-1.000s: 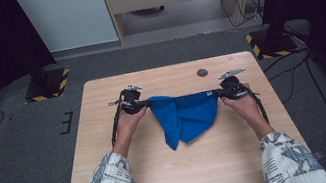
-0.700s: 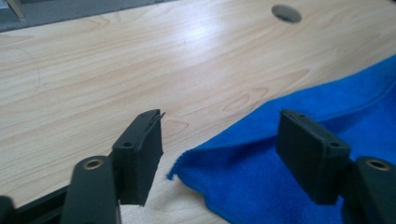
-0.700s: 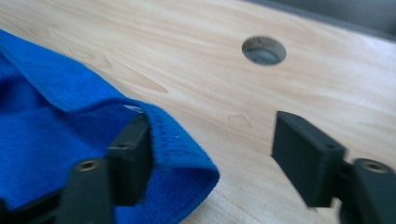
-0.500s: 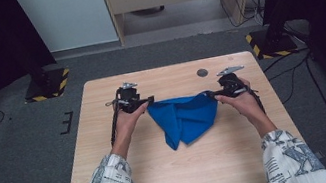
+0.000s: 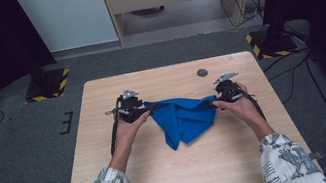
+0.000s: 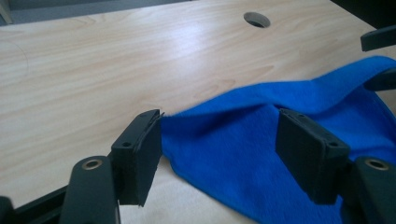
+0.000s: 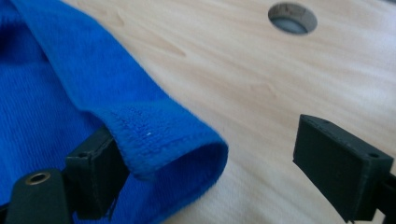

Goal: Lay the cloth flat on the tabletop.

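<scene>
Blue cloth [image 5: 183, 118] lies slack between 2 open grippers.

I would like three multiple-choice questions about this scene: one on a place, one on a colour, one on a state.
1. Where does the round hole in the table lie?
A. beyond the cloth
B. under the cloth
C. at the near edge

2. What colour is the cloth?
A. red
B. blue
C. white

3. How do the left gripper jaws stand?
A. clamped on the cloth
B. shut on nothing
C. open

Answers: 1 A, the hole sits bare past the cloth. 2 B, plainly blue. 3 C, its jaws have just been opening; a wide gap shows, with cloth lying between them.
</scene>
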`<state>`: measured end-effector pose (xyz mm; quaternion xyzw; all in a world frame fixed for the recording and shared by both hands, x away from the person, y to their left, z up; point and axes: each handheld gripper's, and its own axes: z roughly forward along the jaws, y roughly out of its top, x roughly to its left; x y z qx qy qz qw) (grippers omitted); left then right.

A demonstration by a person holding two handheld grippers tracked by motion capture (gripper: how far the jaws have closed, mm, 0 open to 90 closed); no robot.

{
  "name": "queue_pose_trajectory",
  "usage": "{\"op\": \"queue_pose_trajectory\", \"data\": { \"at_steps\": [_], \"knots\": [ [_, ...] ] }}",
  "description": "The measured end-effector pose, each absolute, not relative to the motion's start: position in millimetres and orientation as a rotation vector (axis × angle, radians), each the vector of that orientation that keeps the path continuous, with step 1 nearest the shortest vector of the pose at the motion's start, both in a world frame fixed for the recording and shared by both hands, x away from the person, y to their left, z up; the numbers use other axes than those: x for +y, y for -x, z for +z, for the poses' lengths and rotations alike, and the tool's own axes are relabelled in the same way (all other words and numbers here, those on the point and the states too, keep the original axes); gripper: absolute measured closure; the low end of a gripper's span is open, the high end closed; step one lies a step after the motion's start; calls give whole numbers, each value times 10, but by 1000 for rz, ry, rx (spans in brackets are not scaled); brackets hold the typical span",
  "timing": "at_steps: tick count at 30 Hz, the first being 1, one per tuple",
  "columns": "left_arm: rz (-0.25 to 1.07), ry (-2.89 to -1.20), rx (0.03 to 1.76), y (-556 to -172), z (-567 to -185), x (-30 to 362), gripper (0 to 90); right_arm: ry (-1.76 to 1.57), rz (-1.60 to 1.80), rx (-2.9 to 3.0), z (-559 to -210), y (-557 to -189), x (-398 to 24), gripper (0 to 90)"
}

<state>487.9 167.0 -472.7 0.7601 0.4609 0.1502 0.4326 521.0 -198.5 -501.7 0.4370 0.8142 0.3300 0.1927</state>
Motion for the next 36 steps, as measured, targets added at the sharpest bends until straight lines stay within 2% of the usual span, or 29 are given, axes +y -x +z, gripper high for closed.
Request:
{"op": "queue_pose_trajectory", "data": {
  "at_steps": [13,17,20,27,30,32,36],
  "knots": [
    [354,-1916,1111,-4561,-4954,1672,313,-1226,914,2270,-5155,-4939,-2248,167],
    [360,-1911,1089,-4451,-4924,1638,321,-1216,980,2238,-5099,-4797,-2295,245],
    [368,-1915,1071,-4343,-4908,1612,324,-1195,1034,2220,-5054,-4664,-2289,334],
    [405,-1955,1029,-3991,-4966,1593,323,-1102,1168,2241,-5004,-4322,-2105,498],
    [428,-1994,1003,-3848,-5000,1575,331,-1051,1209,2273,-5010,-4226,-1976,551],
    [397,-1991,1005,-3770,-5023,1555,338,-1022,1242,2283,-5007,-4172,-1875,581],
    [393,-2018,976,-3709,-5042,1445,346,-961,1272,2335,-5011,-4069,-1666,606]
  ]
}}
